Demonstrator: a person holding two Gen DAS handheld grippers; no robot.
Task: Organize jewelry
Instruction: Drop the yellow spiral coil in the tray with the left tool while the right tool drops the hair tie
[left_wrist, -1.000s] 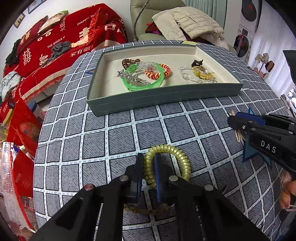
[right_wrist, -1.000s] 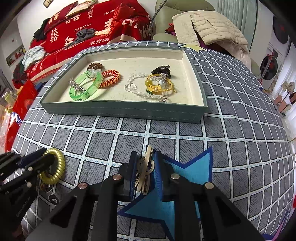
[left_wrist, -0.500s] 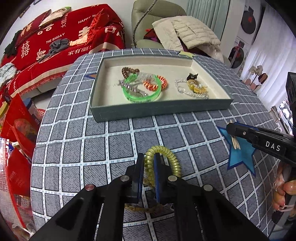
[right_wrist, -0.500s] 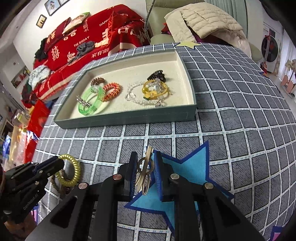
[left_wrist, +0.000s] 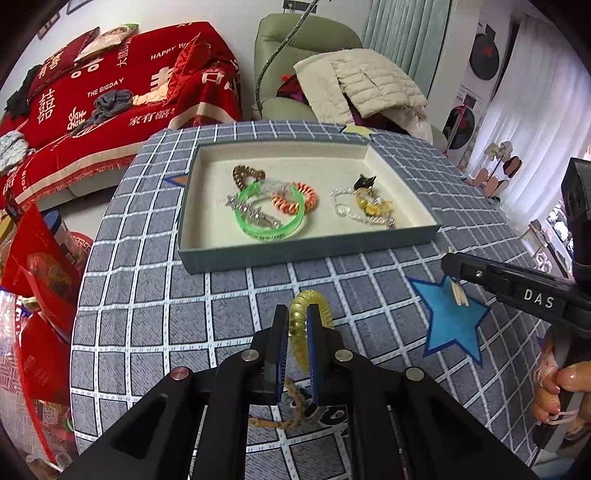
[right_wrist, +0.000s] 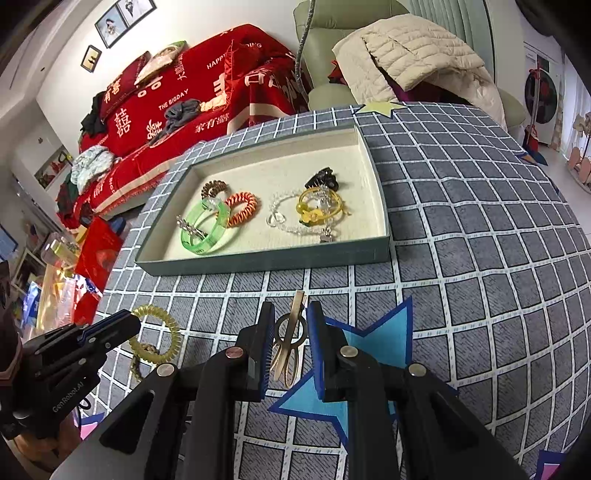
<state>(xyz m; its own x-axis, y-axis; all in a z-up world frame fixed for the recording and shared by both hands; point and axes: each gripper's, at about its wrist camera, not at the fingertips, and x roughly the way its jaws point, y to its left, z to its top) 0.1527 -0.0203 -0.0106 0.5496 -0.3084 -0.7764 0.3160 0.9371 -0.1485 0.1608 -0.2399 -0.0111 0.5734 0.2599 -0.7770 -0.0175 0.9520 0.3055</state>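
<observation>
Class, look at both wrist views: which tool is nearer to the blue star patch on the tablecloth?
Right. The right tool hangs over the blue star patch holding a hair clip; the left tool holds a coil hair tie off to the patch's left.

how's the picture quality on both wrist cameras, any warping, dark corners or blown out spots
Left wrist view: strong fisheye bend in the grey checked tablecloth, black corners, window at right washed out; the yellow spiral hair tie in the left gripper is sharp. Right wrist view: same warping and dark corners, even light; the pale metal hair clip in the right gripper is clear.
</observation>
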